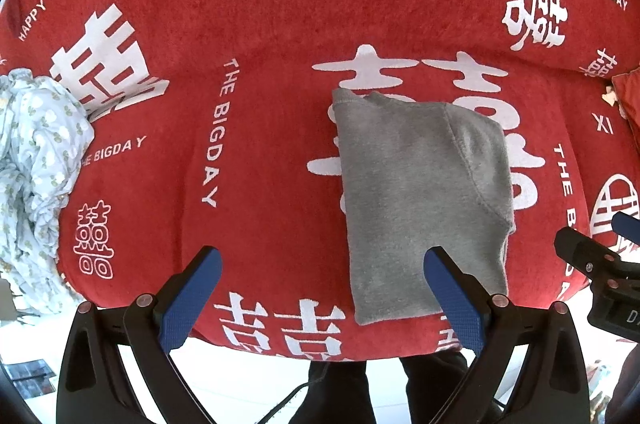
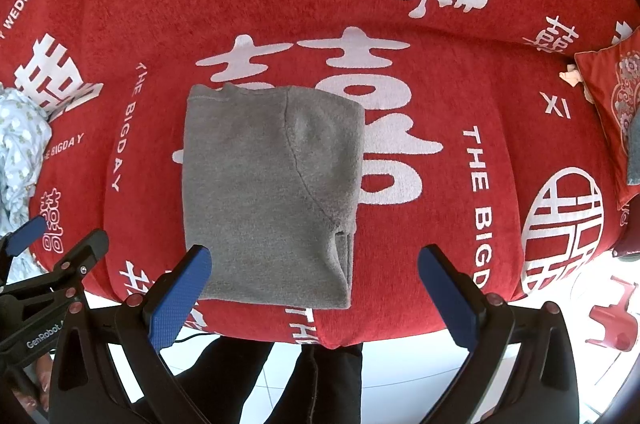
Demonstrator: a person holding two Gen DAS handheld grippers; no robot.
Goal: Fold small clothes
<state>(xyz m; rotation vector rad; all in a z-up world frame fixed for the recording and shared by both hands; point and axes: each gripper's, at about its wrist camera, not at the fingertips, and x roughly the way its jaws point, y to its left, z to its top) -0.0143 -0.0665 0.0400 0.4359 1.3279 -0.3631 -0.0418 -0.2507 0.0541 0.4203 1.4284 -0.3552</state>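
A grey garment [image 1: 420, 200] is seen lying folded into a compact rectangle on a red cover [image 1: 280, 24] printed with white characters and the words "THE BIGDAY". A seam is seen curving down its upper layer, and its near edge lies close to the front edge of the cover.

The left tool [image 1: 320, 296] is held wide open, with nothing between its blue pads [image 1: 188, 300]. Its right finger is seen over the near left part of the garment; whether it touches the cloth cannot be told. Its left finger is over bare red cover, well apart from the garment.

The right tool [image 2: 314, 294] is likewise spread wide and holds nothing. Its left finger [image 2: 180, 298] is seen at the garment's near left corner, overlapping the edge in this view; contact cannot be confirmed. Its right finger is over the cover, apart from the garment on the right side.

Each tool is caught at the margin of the other's view, the two being held side by side at the front of the cover.

A crumpled pale patterned cloth [image 1: 36, 160] lies at the far left of the cover. A red cushion [image 2: 612, 104] is seen at the far right. The person's dark trouser legs [image 2: 280, 380] are visible below the cover's edge, over a white tiled floor [image 2: 400, 376].
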